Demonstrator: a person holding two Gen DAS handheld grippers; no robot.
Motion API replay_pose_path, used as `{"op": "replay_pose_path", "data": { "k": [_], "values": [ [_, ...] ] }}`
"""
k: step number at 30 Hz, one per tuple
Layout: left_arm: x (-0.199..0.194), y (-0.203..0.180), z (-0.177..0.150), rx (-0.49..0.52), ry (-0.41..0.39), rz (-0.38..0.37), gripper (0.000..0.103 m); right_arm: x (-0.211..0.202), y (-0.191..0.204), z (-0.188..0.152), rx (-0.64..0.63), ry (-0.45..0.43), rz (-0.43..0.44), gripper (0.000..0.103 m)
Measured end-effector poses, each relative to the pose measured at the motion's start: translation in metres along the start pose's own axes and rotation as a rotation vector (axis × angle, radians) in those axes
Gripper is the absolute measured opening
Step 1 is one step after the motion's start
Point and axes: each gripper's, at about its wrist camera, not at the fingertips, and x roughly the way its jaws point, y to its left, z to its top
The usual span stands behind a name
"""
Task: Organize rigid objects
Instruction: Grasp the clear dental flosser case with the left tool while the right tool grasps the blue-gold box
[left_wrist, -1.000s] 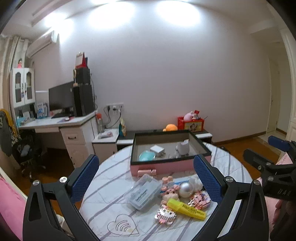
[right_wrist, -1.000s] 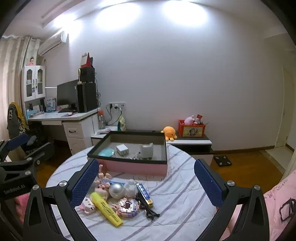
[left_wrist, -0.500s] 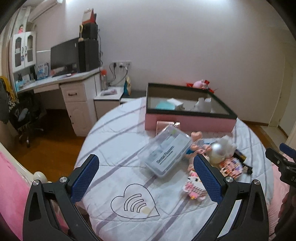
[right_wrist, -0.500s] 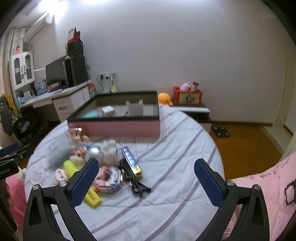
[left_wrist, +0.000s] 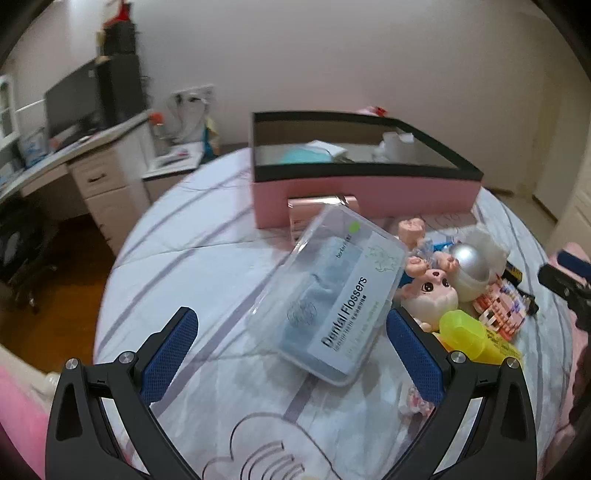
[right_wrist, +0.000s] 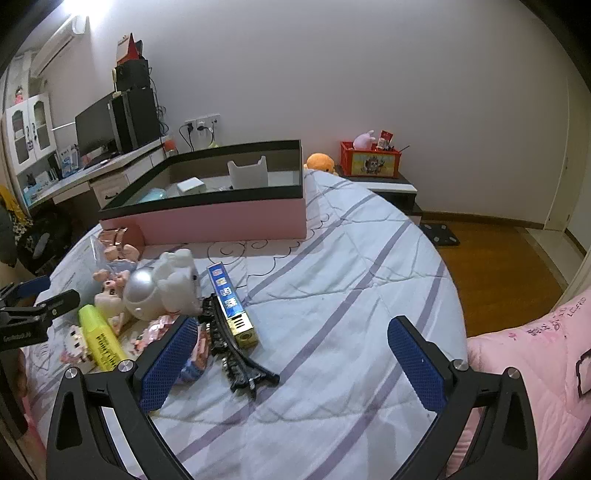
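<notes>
Clear glossy plastic flosser case (left_wrist: 334, 295) on striped cloth (left_wrist: 207, 266)

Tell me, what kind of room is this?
Probably a bedroom or study at home. A desk with a computer screen stands by the wall, toys lie on the round table, and pink bedding shows at the edge.

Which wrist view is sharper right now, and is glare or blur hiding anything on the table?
Left wrist view: motion-blurred toward the desk and pink box, yet the dental flossers case label reads fine. Right wrist view: sharper, with the hair clip crisp; ceiling-light glare sits only in the top-left corner, off the table. Both bend straight edges, fisheye style.
</notes>
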Motion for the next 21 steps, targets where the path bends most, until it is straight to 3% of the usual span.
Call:
{"op": "replay_pose_path", "data": {
  "k": [7, 9, 10, 12, 21],
  "values": [
    [0.024, -0.005, 0.012, 0.041, 0.058, 0.028, 0.103, 0.015, 0.0, 0.005, -0.005, 0.023, 0.006, 0.103],
    [0.024, -0.002, 0.015, 0.022, 0.048, 0.032, 0.087, 0.019, -0.001, 0.005, -0.007, 0.035, 0.008, 0.103],
    [0.025, 0.0, 0.016, 0.003, 0.055, 0.028, 0.064, 0.02, -0.001, 0.006, -0.006, 0.036, 0.007, 0.103],
    [0.027, 0.006, 0.016, -0.05, 0.075, 0.017, 0.064, 0.022, -0.003, 0.005, -0.007, 0.045, 0.007, 0.103],
    [0.007, 0.003, -0.003, -0.074, 0.068, 0.093, 0.064, 0.034, 0.001, 0.013, -0.075, 0.086, -0.002, 0.103]
  ]
}}
